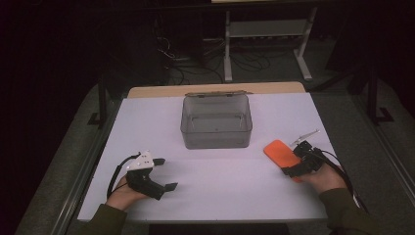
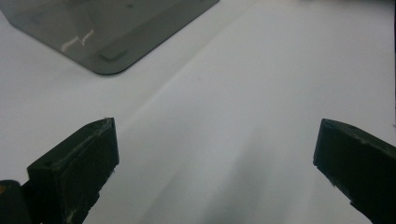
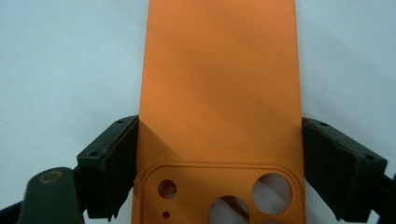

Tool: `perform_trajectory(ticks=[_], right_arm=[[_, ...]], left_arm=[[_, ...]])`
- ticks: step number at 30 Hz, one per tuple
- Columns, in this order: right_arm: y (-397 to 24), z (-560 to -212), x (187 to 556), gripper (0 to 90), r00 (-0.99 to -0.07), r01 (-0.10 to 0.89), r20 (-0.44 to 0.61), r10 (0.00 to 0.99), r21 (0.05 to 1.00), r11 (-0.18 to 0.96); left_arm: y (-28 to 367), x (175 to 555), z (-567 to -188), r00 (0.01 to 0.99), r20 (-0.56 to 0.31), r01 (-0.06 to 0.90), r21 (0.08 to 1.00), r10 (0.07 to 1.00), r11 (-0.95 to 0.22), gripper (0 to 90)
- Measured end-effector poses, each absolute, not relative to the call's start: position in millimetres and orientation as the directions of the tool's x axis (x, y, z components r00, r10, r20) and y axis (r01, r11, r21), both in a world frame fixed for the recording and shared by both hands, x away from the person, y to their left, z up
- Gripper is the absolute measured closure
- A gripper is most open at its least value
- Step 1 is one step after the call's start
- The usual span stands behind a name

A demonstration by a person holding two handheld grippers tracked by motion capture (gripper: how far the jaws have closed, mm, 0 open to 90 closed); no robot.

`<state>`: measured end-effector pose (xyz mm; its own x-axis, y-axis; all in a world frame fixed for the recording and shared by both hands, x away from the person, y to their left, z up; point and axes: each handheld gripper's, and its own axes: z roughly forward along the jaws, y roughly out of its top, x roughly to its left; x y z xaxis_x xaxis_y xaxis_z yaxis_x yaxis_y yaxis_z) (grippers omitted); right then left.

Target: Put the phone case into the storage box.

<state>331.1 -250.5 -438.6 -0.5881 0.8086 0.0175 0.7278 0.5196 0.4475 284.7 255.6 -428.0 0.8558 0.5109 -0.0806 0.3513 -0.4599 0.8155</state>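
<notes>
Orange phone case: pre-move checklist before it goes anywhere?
1. Right gripper jaws flank both long edges of the orange phone case: ok.
2. Firm clamp on the case: cannot tell.
3. Case lifted off the white table: cannot tell.
4. Grey plastic bin open, nothing visible inside: ok.
5. Left gripper open, holding nothing, apart from the bin: ok.

High view: white table [image 1: 220, 186] bright, surroundings near-black, image soft. Gripper views blurry; glare streak on grey box [image 2: 93, 32] upper left; diagonal shadow bands across orange case [image 3: 219, 93].
</notes>
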Motion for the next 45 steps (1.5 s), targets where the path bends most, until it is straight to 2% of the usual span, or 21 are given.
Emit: perform_trajectory(ticks=[29,45], right_arm=[[-261.9,-418.0,328.5,15.6,-0.599,0.712,0.076,0.797,0.506,0.487],[-249.3,-406.9,321.0,15.6,-0.65,0.673,0.078,0.756,0.522,0.524]], left_arm=[[255.3,285.1,-428.5,0.858,-0.075,0.346,0.816,0.508,-0.463,0.0],[255.1,285.0,-428.6,0.859,-0.074,0.344,0.816,0.506,-0.465,0.0]])
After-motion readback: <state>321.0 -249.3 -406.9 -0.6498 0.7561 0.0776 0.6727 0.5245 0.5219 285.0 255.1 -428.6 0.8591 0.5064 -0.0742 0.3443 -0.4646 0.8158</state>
